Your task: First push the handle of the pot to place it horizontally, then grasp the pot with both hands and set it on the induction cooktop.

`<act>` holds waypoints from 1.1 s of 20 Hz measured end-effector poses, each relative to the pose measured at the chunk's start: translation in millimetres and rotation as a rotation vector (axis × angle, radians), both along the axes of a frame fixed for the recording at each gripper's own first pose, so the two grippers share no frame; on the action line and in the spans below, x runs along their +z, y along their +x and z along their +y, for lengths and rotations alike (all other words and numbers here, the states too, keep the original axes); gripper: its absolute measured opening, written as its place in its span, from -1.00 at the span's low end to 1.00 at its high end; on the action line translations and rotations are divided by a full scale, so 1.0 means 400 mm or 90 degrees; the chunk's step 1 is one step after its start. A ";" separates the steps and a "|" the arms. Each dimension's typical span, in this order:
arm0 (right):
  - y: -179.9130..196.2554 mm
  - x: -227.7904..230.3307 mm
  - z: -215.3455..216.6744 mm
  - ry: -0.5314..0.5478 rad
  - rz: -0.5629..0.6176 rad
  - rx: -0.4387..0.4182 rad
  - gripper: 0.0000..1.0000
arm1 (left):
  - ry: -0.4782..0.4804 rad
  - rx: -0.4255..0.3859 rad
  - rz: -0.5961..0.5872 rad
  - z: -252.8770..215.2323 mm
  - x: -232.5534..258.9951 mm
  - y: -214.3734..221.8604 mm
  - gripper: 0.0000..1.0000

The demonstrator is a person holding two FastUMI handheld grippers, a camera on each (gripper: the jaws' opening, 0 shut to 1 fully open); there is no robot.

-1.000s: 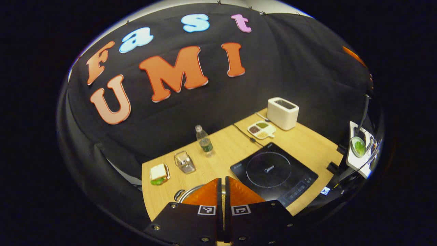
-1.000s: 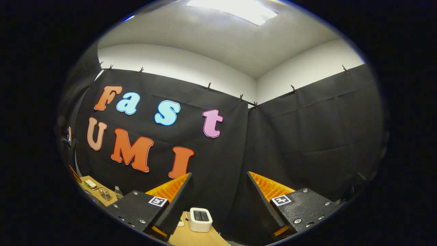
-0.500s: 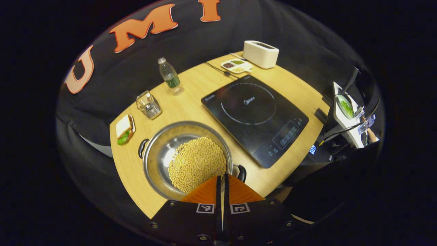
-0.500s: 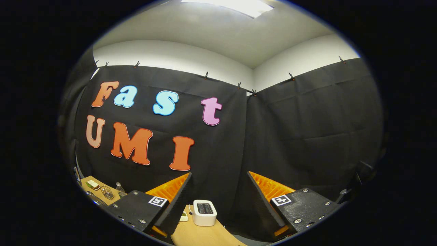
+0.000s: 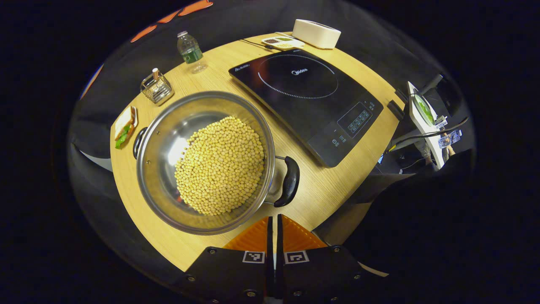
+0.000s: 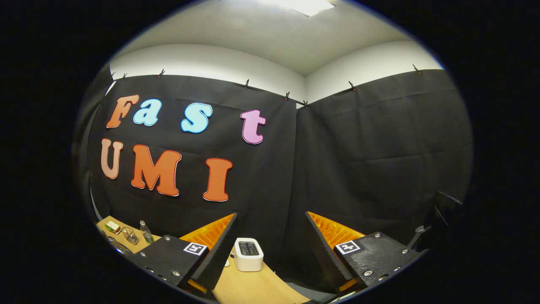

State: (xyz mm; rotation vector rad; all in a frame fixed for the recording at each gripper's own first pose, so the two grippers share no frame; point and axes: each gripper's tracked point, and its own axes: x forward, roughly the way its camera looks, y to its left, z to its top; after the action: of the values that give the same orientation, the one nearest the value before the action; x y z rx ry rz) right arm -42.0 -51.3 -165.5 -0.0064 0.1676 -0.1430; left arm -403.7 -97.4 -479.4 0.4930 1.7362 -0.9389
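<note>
Wooden tabletop is seen carrying a steel pot of beans, just beside the induction cooktop. Above the pot's near rim, the left gripper is clenched on nothing. The right gripper is held spread, raised toward the wall.

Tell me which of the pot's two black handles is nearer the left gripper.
The handle on the pot's cooktop-facing side, just beyond the left gripper. The other handle sits across the rim, by the sandwich.
</note>
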 end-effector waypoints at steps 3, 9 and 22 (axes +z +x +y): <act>-0.011 0.002 0.000 -0.019 0.002 -0.007 0.90 | 0.026 0.014 -0.008 0.001 -0.056 -0.012 -0.95; -0.045 0.003 -0.026 -0.009 0.010 -0.029 0.90 | 0.044 0.047 0.025 -0.033 -0.114 -0.066 -0.98; -0.093 -0.025 -0.048 -0.005 0.034 -0.053 0.90 | 0.002 0.145 0.038 -0.192 -0.174 0.005 -0.97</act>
State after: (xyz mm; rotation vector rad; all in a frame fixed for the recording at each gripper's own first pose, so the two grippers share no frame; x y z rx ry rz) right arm -79.1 -70.5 -175.6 -0.0110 0.2204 -0.2267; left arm -401.7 -174.1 -549.2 0.2646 1.8052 -0.7949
